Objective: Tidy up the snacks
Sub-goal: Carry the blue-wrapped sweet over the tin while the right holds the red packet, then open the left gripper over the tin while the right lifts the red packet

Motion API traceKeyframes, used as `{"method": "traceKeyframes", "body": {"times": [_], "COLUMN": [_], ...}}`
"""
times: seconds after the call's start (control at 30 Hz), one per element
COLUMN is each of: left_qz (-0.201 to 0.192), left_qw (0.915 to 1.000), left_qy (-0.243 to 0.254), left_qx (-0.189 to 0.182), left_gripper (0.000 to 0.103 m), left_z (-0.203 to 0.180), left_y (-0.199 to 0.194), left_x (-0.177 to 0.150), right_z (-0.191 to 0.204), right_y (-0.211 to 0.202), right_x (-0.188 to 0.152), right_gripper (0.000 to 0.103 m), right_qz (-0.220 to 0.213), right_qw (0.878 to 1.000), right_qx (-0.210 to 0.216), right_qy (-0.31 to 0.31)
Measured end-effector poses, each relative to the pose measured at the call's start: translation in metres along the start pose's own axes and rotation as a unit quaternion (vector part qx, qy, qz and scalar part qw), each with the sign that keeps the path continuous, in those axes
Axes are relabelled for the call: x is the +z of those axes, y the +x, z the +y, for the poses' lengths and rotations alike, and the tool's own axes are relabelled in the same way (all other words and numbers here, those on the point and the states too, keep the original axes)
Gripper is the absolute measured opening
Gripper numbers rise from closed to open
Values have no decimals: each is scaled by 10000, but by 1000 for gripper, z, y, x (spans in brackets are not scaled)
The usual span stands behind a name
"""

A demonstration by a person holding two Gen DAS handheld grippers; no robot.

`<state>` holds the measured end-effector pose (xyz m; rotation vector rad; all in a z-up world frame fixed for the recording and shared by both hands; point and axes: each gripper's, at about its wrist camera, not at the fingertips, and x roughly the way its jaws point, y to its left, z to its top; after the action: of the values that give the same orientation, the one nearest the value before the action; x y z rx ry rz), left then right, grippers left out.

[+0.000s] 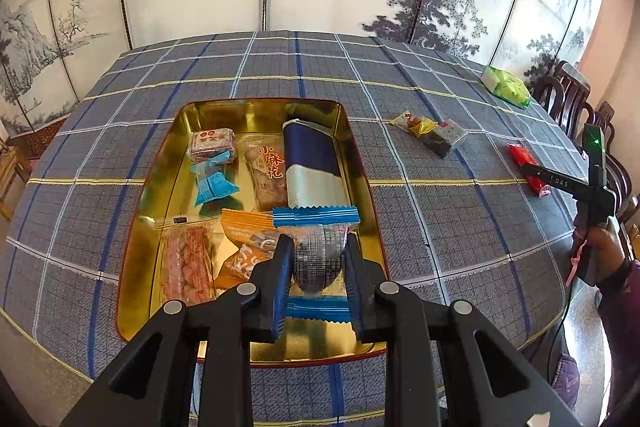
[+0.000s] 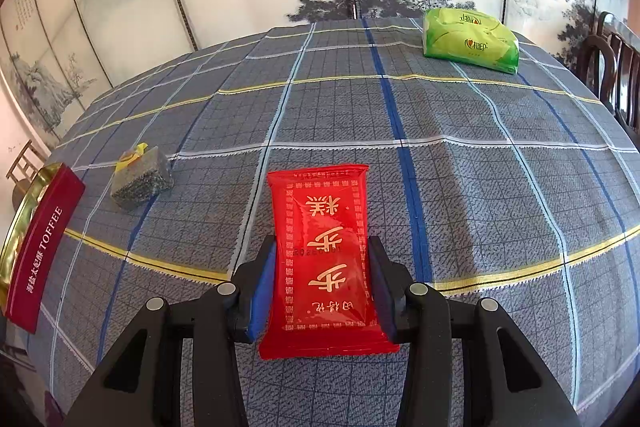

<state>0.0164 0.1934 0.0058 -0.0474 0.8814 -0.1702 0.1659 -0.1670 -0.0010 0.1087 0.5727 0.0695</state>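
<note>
Left tongs [image 1: 318, 259] pinching blue-edged snack [image 1: 318, 247] over tin [image 1: 160, 155]; right tongs [image 2: 322, 267] clamping red packet [image 2: 324, 259].

You have one gold tin [image 1: 360, 163] ahead of the left tool [image 1: 318, 263], with six wrapped snacks lying in it and a seventh, blue-ended [image 1: 316, 217], in that tool. Right of it: one yellow snack [image 1: 416, 123], one dark block [image 1: 446, 139], one red packet [image 2: 326, 251], one green tissue pack [image 2: 470, 41].
</note>
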Motion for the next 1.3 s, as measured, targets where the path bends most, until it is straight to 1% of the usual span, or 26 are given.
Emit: {"method": "traceKeyframes", "body": {"times": [0.27,0.77,1.3], "left_qz": [69,181,113], "left_qw": [9999,9995,9985], "left_qy": [78,251,408], "left_qx": [-19,109,335], "left_gripper": [22,23,24], "left_z": [-7,-19,-25], "left_y": [11,25,25], "left_x": [0,-5,-8], "right_z": [1,1,3], "right_y": [0,0,1], "right_x": [0,-1,-1], "right_gripper": [44,45,45], "right_qz": [5,8,12], "right_qw": [10000,10000,10000], "right_qx": [-23,-53,-78], "right_qy": [-14,-29,-37]}}
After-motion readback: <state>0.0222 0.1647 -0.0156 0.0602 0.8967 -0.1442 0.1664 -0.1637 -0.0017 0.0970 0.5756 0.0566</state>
